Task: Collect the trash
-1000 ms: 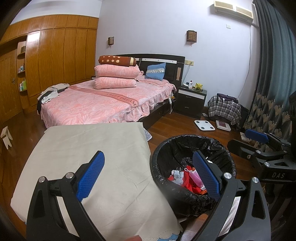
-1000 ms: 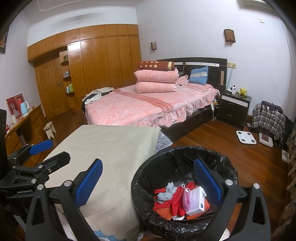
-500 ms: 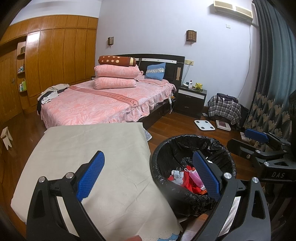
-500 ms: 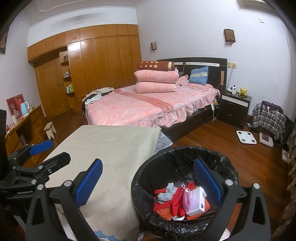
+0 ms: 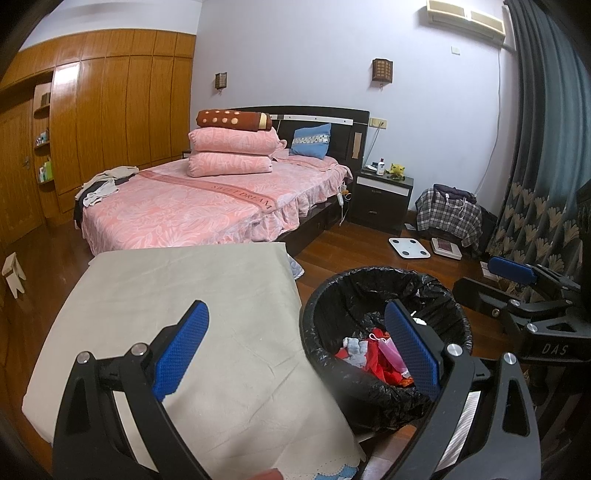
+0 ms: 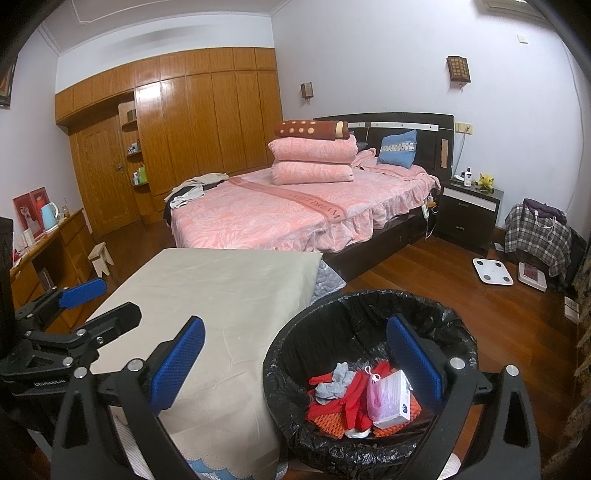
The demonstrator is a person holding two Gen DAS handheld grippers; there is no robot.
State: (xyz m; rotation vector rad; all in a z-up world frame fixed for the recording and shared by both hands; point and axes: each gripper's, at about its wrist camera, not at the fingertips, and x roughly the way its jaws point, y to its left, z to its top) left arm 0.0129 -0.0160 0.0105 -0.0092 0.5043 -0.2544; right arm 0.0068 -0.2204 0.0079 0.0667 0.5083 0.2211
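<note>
left gripper (image 5: 295,349): jaws wide, empty | right gripper (image 6: 295,363): jaws wide, empty | black-lined trash bin (image 6: 354,306) at 5 o'clock, held tissue box (image 6: 391,400), red cloth (image 6: 332,406)

1. Location type: bedroom in a private home.
2. Bed (image 6: 295,214): pink floral cover, dark headboard, stacked pink quilts (image 6: 312,160) and a blue pillow (image 6: 398,148).
3. Nightstand (image 6: 467,214): beside the bed, carrying a bottle and a small yellow toy.
4. Built-in wooden wardrobe (image 6: 192,136): spans the far wall, with open shelves holding bottles.
5. Floor: wood boards, with a white bathroom scale (image 6: 493,271) lying on it.
6. Window side: patterned curtain (image 5: 543,177) and a wall air conditioner (image 5: 465,18).
</note>
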